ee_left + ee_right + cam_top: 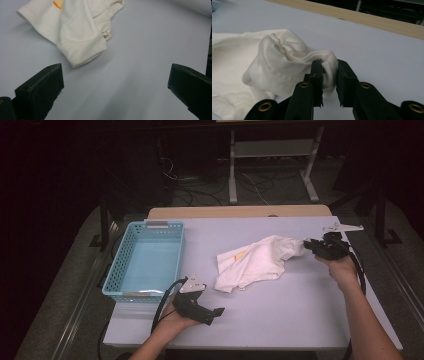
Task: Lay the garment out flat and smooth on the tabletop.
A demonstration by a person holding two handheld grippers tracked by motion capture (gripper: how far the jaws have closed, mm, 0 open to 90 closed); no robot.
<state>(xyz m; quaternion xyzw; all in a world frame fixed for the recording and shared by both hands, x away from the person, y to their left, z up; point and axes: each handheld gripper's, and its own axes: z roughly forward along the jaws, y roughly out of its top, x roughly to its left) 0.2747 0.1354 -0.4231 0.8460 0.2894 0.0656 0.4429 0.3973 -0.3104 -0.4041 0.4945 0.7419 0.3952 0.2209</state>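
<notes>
One cream-white T-shirt (255, 261), crumpled and with a small orange mark near one edge, lies on the pale counter (280, 315) a little right of centre. A sleeve end points toward the near edge, and the far right end of the cloth is drawn out into a bunched tail.

The right gripper (314, 245) is clenched on that tail: in the right gripper view its two black jaws pinch a thick fold of the fabric (329, 72) between them. The left gripper (214, 314) hovers near the counter's front edge, just below the shirt, released and holding nothing; in the left gripper view its jaws stand wide apart with bare counter between them and the hemmed sleeve (80, 47) just ahead.

The step in hand looks like the first grasp, taken to lift or spread the garment. The next move probably calls for the left gripper to advance and close on the sleeve or hem, so the shirt can be carried by two points.

One light-blue plastic basket (131, 245), with nothing in it, sits at the counter's left side, well apart from the shirt. Count: one shirt, one basket, two grippers.
</notes>
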